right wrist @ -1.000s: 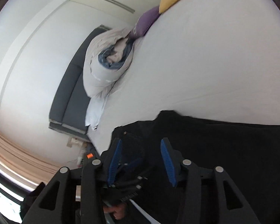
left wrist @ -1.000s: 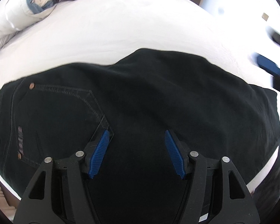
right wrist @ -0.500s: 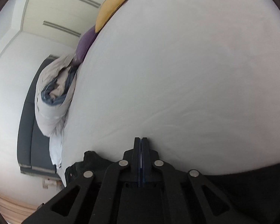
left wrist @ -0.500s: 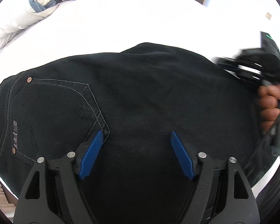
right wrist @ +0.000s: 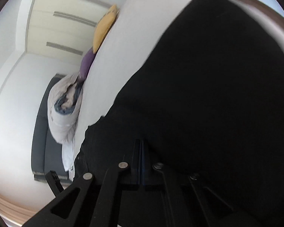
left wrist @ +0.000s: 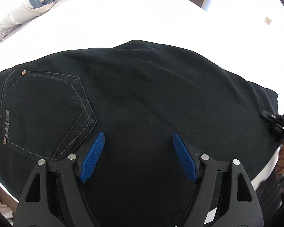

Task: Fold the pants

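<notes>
Holding over the pants (left wrist: pixel 142 102), left gripper (left wrist: pixel 138 155) jaws wide, nothing between the blue pads (left wrist: pixel 93 157); dark cloth lies flat just ahead and beneath, back pocket (left wrist: pixel 47 109) ahead-left of the left pad. Pants spread on the bed (left wrist: pixel 123 22), waist end off to the left, hem end off to the right

Right gripper (right wrist: pixel 141 162) jaws pressed together; black cloth rises close in front and right of its tips, so it is judged pinched on the pants edge and lifting it, though the bite itself is hidden in the dark. Same gripper shows at far right edge of left view (left wrist: pixel 276 121)

Duvet (right wrist: pixel 64 113) and pillows (right wrist: pixel 102 32) far ahead at bed's other end, well apart

Risks, as judged:
- thin bite on one layer only; cloth slips out mid-swing, fold collapses
- left gripper not pinning anything; whole garment may drag across the sheet instead of creasing
- lifted end carried crooked, edges misalign with the waist
</notes>
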The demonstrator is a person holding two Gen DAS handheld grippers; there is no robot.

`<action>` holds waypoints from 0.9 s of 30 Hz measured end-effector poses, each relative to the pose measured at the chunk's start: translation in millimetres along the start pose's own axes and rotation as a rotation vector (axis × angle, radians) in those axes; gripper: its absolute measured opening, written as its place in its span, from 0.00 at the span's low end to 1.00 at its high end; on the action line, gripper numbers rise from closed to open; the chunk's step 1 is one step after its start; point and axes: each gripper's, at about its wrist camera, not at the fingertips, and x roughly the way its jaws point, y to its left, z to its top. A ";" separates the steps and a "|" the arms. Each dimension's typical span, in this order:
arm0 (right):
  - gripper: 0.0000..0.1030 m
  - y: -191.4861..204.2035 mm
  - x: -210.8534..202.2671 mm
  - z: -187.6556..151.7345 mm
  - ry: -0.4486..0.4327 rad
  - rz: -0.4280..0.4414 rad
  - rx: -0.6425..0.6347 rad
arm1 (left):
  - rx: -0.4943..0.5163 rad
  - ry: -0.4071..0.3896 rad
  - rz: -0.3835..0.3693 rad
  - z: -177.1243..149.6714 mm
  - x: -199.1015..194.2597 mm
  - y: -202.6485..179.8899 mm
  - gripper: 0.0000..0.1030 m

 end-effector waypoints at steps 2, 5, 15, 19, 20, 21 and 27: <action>0.00 -20.9 -48.8 0.1 -0.092 -0.080 0.027 | -0.002 -0.004 -0.001 0.0 -0.8 7.4 0.72; 0.11 -27.1 -104.2 -7.5 -0.190 -0.172 0.069 | -0.025 -0.010 0.012 -5.2 -11.5 13.7 0.72; 0.63 44.1 8.9 -49.1 0.090 0.056 -0.077 | 0.019 -0.096 -0.107 4.7 -36.6 -21.2 0.72; 0.35 25.1 -5.4 -47.1 0.062 -0.021 -0.062 | 0.027 -0.001 -0.060 1.7 -9.8 -14.5 0.72; 0.34 23.0 -13.7 -46.9 0.032 -0.043 -0.061 | 0.033 -0.011 -0.067 -1.4 -11.6 -6.4 0.72; 0.34 16.3 -29.9 -45.7 -0.019 -0.073 -0.061 | 0.041 -0.012 -0.063 -3.7 -14.6 0.7 0.72; 0.55 2.1 -116.9 -50.2 -0.236 -0.186 0.033 | 0.062 -0.029 0.055 -14.7 -44.0 58.6 0.71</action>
